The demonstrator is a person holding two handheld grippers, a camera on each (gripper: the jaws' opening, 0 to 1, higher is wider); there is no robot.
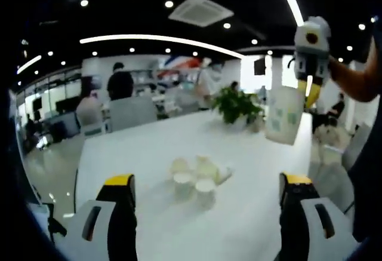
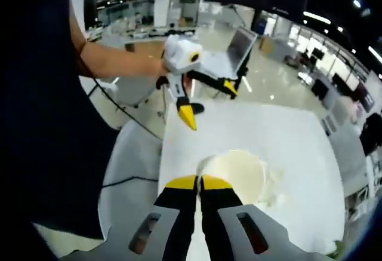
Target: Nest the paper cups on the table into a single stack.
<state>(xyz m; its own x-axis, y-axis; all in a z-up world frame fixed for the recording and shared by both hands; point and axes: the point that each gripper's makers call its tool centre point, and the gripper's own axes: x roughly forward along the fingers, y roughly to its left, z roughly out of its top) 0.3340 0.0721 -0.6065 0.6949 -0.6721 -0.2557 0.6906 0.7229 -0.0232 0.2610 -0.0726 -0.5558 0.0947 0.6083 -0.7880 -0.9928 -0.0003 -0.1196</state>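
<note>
Several white paper cups [image 1: 197, 177] lie clustered on the white table [image 1: 143, 153], some upright and some tipped over. My left gripper [image 1: 207, 180] hovers open just short of them, its jaws wide apart with nothing between. It also appears as the left gripper [image 2: 209, 103], held over the table's end. My right gripper [image 2: 200, 183] is shut on the rim of a paper cup [image 2: 242, 174], whose inside faces the camera. In the left gripper view, the right gripper [image 1: 309, 88] holds that patterned cup [image 1: 285, 114] high above the table's right side.
A potted plant [image 1: 236, 106] stands at the far end of the table. Chairs [image 1: 128, 111] line the far left side, with people standing beyond them. A laptop [image 2: 239, 46] sits past the table's end. A person's arm [image 2: 113, 64] reaches in from the left.
</note>
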